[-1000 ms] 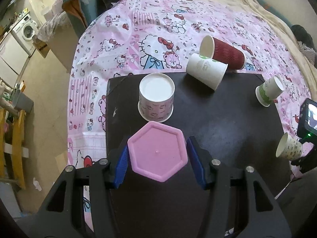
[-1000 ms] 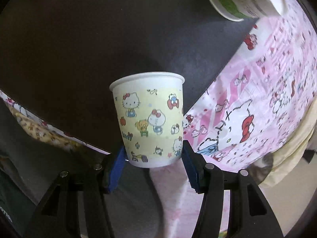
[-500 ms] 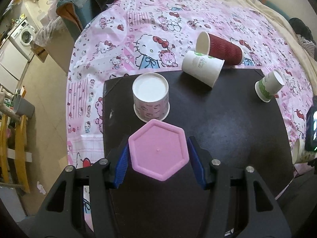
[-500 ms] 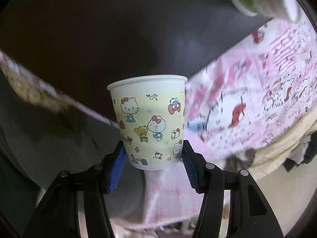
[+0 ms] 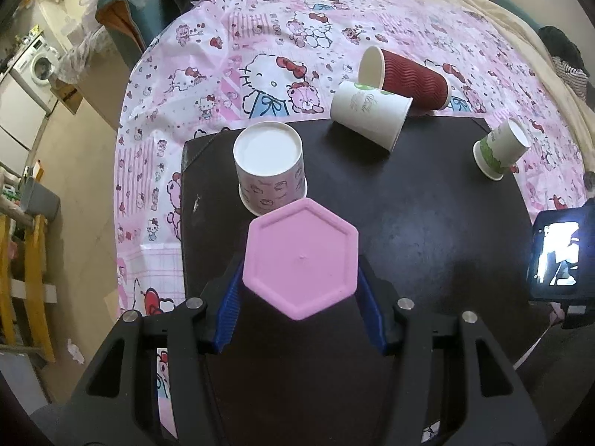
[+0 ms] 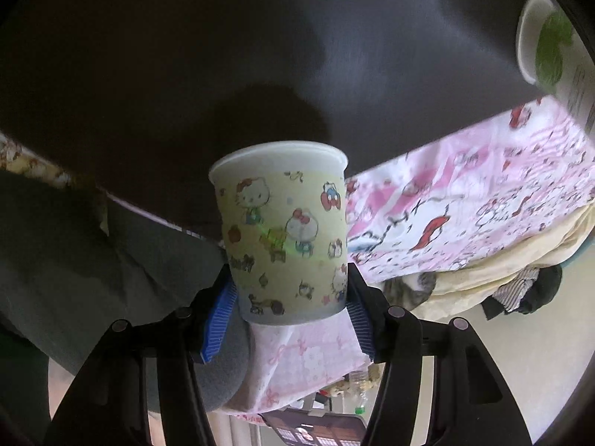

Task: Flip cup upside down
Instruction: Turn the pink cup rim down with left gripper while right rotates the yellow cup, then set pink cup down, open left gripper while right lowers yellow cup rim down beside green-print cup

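Note:
My left gripper [image 5: 299, 308] is shut on a pink hexagonal cup [image 5: 300, 260], its flat base facing the camera, held above the black mat [image 5: 427, 223]. Just beyond it an upside-down pink Hello Kitty paper cup [image 5: 269, 169] stands on the mat. My right gripper [image 6: 288, 316] is shut on a yellow Hello Kitty paper cup [image 6: 284, 238], held above the mat's edge [image 6: 148, 74] with its rim pointing away from the camera. The right gripper's body [image 5: 557, 256] shows at the right edge of the left wrist view.
A white cup [image 5: 368, 113] and a dark red ribbed cup [image 5: 405, 74] lie on their sides at the mat's far edge. A white-and-green cup [image 5: 500, 148] lies at the right; it also shows in the right wrist view [image 6: 550, 44]. A pink Hello Kitty cloth [image 5: 260, 55] covers the bed.
My left gripper has risen slightly with the pink cup. My right gripper has swung with the yellow cup, which has gone out of the left wrist view.

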`<state>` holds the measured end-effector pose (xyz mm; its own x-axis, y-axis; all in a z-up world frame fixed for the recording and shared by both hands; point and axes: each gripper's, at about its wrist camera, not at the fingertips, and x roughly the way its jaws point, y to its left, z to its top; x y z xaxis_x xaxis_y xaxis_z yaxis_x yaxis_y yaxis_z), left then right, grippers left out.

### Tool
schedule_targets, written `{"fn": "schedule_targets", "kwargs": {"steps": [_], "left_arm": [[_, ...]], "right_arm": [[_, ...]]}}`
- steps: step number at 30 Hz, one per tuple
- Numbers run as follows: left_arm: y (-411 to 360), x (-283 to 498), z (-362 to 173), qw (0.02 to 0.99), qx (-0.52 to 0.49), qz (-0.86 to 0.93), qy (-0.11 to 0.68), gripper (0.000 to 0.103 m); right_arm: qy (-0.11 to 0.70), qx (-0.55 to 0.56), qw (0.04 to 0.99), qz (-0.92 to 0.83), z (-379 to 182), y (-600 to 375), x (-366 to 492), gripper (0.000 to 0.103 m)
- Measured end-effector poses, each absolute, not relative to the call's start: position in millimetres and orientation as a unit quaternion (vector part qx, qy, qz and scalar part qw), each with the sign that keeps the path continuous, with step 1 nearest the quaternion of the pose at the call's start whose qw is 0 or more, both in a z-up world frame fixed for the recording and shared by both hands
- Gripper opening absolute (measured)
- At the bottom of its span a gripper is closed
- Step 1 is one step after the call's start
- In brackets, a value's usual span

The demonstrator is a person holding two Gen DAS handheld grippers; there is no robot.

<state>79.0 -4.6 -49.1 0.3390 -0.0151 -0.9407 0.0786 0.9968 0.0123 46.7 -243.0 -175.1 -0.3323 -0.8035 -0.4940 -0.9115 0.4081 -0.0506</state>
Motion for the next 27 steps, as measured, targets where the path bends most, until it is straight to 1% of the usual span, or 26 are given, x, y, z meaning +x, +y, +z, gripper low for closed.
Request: {"fn": "schedule_targets", "kwargs": {"steps": [6,15,20,21,22,24,25,27], "left_arm": [[-3.3,79.5,-49.5,0.818,0.020,-0.028,0.575,0.052],[-3.7,78.2,-49.8,0.819,0.021,-0.027,0.573,0.052],[-2.9,78.8,-42.3,0.831,0.035,-0.026,0.555,0.053],[-3.6,78.9,-41.6,0.832,0.042,-0.025,0.553,0.057],[-3.8,78.9,-40.7,0.833,0.046,-0.024,0.551,0.063],[-5.0,77.7,-38.0,0.836,0.048,-0.022,0.546,0.071],[-3.8,77.6,-35.7,0.839,0.047,-0.022,0.542,0.074],[-4.2,74.5,-32.6,0.843,0.047,-0.021,0.535,0.075]], "right_arm": [[0.799,-0.530,0.246,0.142,-170.8,-214.8,43.3,0.060],[0.788,-0.514,0.303,0.150,-168.1,-212.8,50.7,0.063],[0.785,-0.498,0.333,0.157,-160.9,-213.6,50.9,0.064],[0.782,-0.499,0.338,0.158,-159.6,-213.0,50.7,0.066],[0.779,-0.498,0.345,0.160,-157.9,-212.3,50.7,0.076],[0.769,-0.500,0.365,0.163,-155.4,-216.9,55.7,0.090],[0.766,-0.496,0.373,0.166,-152.4,-215.3,56.3,0.091],[0.762,-0.481,0.398,0.170,-142.9,-212.8,59.3,0.091]]}}
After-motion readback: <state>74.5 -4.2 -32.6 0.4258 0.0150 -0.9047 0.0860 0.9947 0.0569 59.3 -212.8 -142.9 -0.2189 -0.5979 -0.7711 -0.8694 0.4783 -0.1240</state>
